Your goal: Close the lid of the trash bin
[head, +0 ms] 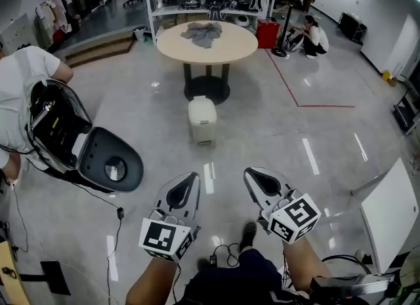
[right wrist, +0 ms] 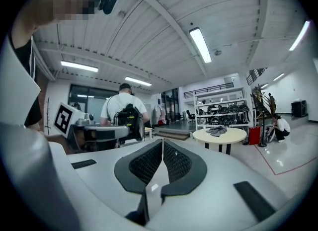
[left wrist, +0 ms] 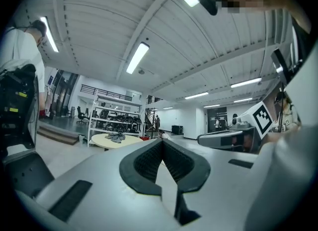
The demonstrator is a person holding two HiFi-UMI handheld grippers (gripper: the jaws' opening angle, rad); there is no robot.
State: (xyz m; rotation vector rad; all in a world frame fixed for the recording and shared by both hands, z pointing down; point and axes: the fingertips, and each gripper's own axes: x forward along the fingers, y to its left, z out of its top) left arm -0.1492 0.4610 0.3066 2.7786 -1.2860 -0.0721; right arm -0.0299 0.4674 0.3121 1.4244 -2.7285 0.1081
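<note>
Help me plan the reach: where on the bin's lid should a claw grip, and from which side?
Probably the lid, at its near edge, from above on the person's side: the bin stands upright with that edge facing us. The left claw and right claw are both shut, so open one first.

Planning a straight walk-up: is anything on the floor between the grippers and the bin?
Nothing visible: bare floor runs from the left gripper and right gripper to the bin. The black gear stands off to the left, clear of that path.
</note>
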